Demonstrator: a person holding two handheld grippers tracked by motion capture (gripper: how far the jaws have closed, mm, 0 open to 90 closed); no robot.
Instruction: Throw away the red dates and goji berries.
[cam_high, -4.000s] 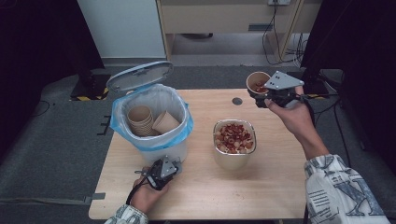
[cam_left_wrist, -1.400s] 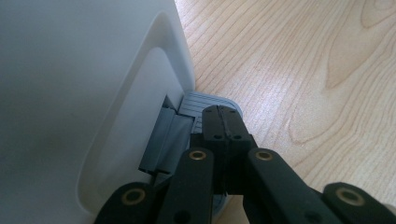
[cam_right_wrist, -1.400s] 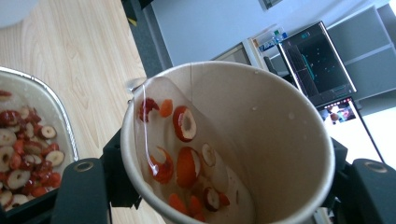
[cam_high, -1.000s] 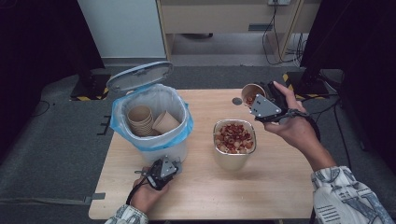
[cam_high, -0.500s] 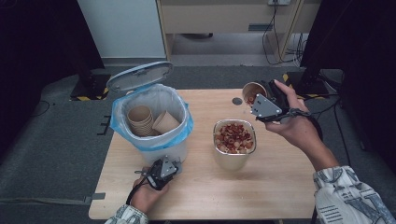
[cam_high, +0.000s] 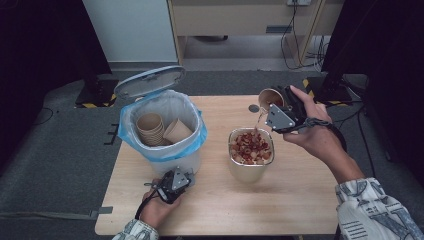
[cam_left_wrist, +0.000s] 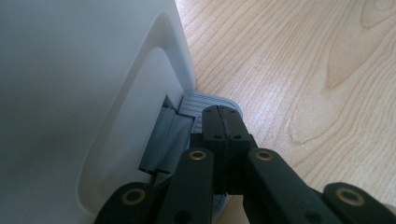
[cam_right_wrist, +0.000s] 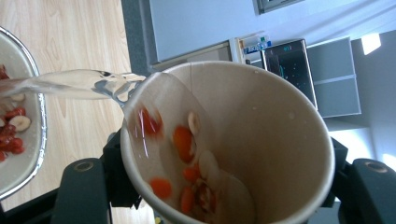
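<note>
I'm tipping the cup (cam_high: 270, 97) with the right claw (cam_high: 276, 106), clamped on the cup's sides. It's hanging over the far right rim of the bowl (cam_high: 239, 169) and leaning toward it so the contents fall inside, not on the table (cam_high: 300, 200). In the right gripper view the cup (cam_right_wrist: 243, 144) is nearly on its side, water (cam_right_wrist: 79, 84) is running off the lip toward the bowl (cam_right_wrist: 35, 149), and red and pale bits are sitting low in the cup, not out yet.

The bowl is mid-table, just right of the bin (cam_high: 165, 130), already holding a heap of the same red and pale pieces.

I'm parking the left claw (cam_high: 176, 176) at the near foot of the bin, jaws fully shut with nothing between them. In the left gripper view its tips (cam_left_wrist: 223, 122) are pressing on the grey pedal (cam_left_wrist: 205, 105) at the bin's (cam_left_wrist: 84, 93) base. That's why the lid (cam_high: 149, 81) is standing open at the far side: bin ready for the empty cup. Used cups (cam_high: 150, 129) are stacked inside the blue liner (cam_high: 131, 142).

My read: pour is mid-way, solids need more tilt. Risk is splash over the bowl rim, since the stream is landing near its edge. A small dark disc (cam_high: 254, 108) is lying on the table just beside the cup, clear of the pour.
</note>
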